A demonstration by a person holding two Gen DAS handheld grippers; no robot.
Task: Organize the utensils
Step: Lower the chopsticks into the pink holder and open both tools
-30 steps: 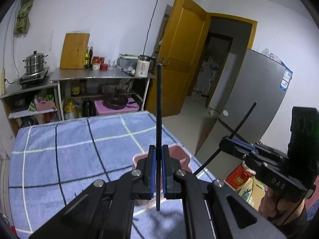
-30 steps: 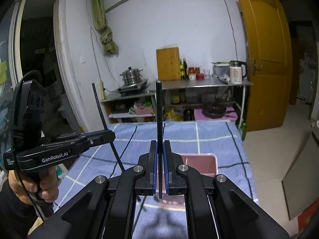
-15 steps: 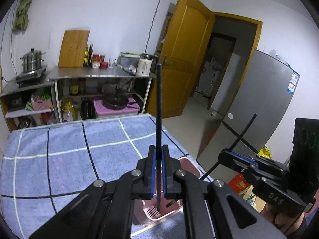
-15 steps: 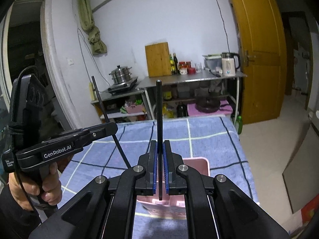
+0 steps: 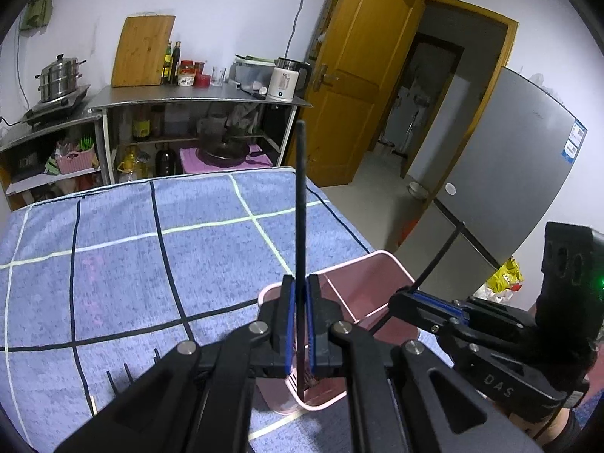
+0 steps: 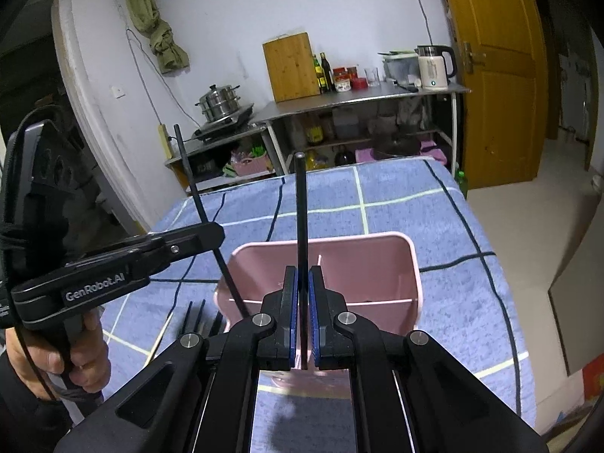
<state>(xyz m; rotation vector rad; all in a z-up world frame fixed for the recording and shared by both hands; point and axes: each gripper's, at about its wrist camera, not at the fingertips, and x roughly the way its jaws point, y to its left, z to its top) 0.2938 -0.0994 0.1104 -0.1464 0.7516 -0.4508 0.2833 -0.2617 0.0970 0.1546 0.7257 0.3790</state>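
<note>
Left tool: its blue pads are clamped on a thin black chopstick that stands nearly upright, lower tip down inside the near compartment of the pink basket.
Right tool: pressed together on a second black chopstick, also upright, its lower end over the near part of the same basket.
Pink basket: a rectangular plastic caddy with a thin divider wall, on the near right part of the table.
Table: covered by a blue cloth with a black and white grid.
Loose utensils: several dark chopstick ends and one pale one lie on the cloth just left of the basket.
Hand: grips the left tool's handle.
Background: a steel shelf unit with a wooden cutting board, a white kettle and a steamer pot.
</note>
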